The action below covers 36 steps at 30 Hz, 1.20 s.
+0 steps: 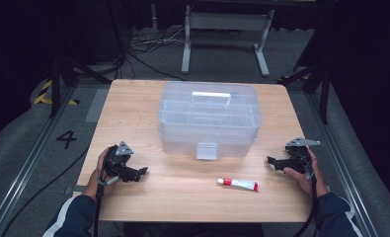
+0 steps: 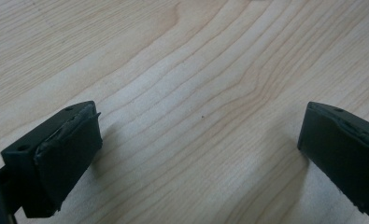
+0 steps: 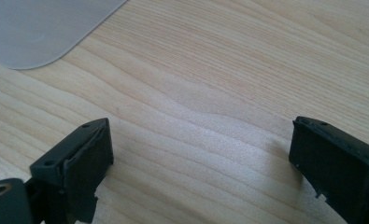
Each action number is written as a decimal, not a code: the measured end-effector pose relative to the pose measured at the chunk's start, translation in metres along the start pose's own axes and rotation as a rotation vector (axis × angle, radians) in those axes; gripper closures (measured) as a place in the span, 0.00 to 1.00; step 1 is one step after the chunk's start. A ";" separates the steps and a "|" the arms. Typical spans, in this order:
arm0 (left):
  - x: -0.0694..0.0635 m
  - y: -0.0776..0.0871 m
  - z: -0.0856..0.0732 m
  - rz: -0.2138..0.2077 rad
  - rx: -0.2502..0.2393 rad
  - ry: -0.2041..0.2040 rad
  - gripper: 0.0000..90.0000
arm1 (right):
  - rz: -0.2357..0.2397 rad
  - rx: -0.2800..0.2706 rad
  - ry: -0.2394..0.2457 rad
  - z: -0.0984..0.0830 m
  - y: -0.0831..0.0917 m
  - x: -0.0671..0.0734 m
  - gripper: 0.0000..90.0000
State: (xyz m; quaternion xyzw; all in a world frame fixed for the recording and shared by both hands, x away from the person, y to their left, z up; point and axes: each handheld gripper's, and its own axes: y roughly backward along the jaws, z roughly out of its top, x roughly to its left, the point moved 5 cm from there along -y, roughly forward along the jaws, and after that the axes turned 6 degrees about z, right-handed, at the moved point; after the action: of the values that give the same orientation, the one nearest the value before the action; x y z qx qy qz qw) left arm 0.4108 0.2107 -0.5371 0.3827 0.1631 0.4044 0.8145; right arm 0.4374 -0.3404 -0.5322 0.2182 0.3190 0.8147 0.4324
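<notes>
Both claws rest wide open and empty near the bench's front edge, the tube between them and the clear box beyond.

Nearest the front edge, the small white tube with a red cap (image 1: 238,184) lies flat on the bench (image 1: 133,108), right of the middle, its cap end pointing left. The right claw (image 1: 273,161) sits near the right edge, just beyond and to the right of the tube, apart from it, jaws spread wide with bare wood between them. The left claw (image 1: 140,173) lies near the left edge, well apart from the tube, jaws likewise wide over bare wood. Farther back, the clear plastic box (image 1: 208,121) stands mid-bench, lid down, its front latch facing the person; the right gripper view catches one of its rounded corners (image 3: 37,28).
</notes>
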 end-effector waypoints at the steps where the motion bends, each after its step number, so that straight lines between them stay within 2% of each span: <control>1: 0.000 0.000 0.000 0.000 0.000 0.000 0.00 | 0.000 0.000 0.000 0.000 0.000 0.000 0.07; 3: 0.000 -0.001 0.001 -0.014 0.005 -0.006 0.00 | 0.000 0.000 0.000 0.000 0.000 0.000 0.07; 14: 0.001 0.000 0.000 -0.008 -0.001 -0.019 0.00 | -0.006 -0.003 -0.009 0.000 0.001 0.000 0.08; 17: 0.000 0.001 -0.001 -0.028 0.002 -0.020 0.00 | -0.003 -0.002 -0.004 -0.001 0.001 0.000 0.08; 24: 0.001 0.001 -0.001 -0.024 0.000 -0.028 0.00 | 0.004 0.006 0.008 0.000 0.000 -0.002 0.06; 26: 0.001 0.001 -0.001 -0.025 0.000 -0.027 0.00 | -0.014 0.005 -0.010 0.000 0.000 -0.004 0.05; 32: 0.001 0.001 0.000 -0.025 0.002 -0.027 0.00 | -0.022 0.007 -0.016 -0.001 0.001 -0.004 0.05; 36: 0.001 0.000 0.000 -0.029 0.002 -0.026 0.00 | -0.020 0.004 -0.027 -0.002 0.004 -0.004 0.10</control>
State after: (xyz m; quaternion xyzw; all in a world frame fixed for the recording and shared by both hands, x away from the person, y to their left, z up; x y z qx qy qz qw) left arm 0.4110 0.2118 -0.5370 0.3860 0.1586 0.3873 0.8221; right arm 0.4360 -0.3460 -0.5309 0.2271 0.3169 0.8066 0.4444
